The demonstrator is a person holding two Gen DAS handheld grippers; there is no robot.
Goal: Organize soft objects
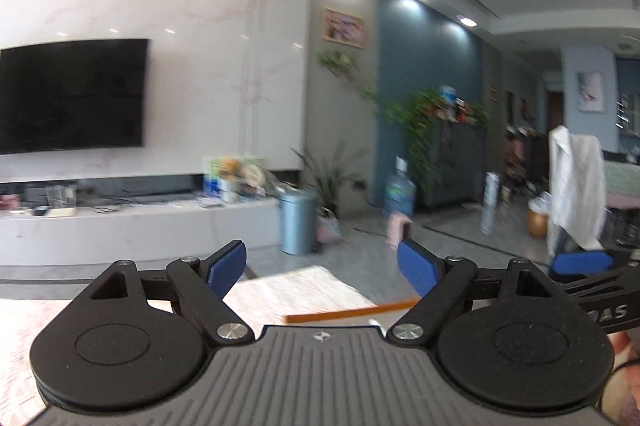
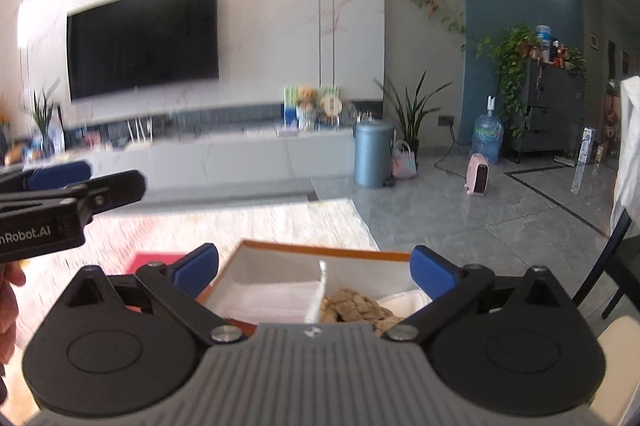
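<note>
An orange-rimmed box (image 2: pixel 320 249) with a white inside lies just under my right gripper (image 2: pixel 314 272), which stands open with nothing between its blue pads. A white divider (image 2: pixel 318 292) splits the box. Left of it lies a folded white cloth (image 2: pixel 272 298); right of it are a tan braided soft thing (image 2: pixel 356 304) and a white piece (image 2: pixel 404 300). My left gripper (image 1: pixel 322 266) is open and empty, held over the pale patterned table top (image 1: pixel 296 286), with the box's orange rim (image 1: pixel 352 312) low in its view. Each gripper shows at the edge of the other's view.
A red flat thing (image 2: pixel 154 260) lies on the table left of the box. Beyond the table are tiled floor, a TV console (image 2: pixel 224 154), a blue bin (image 2: pixel 372 154), a pink heater (image 2: pixel 478 173) and a water bottle (image 2: pixel 488 138). A dark chair (image 2: pixel 616 266) stands at the right.
</note>
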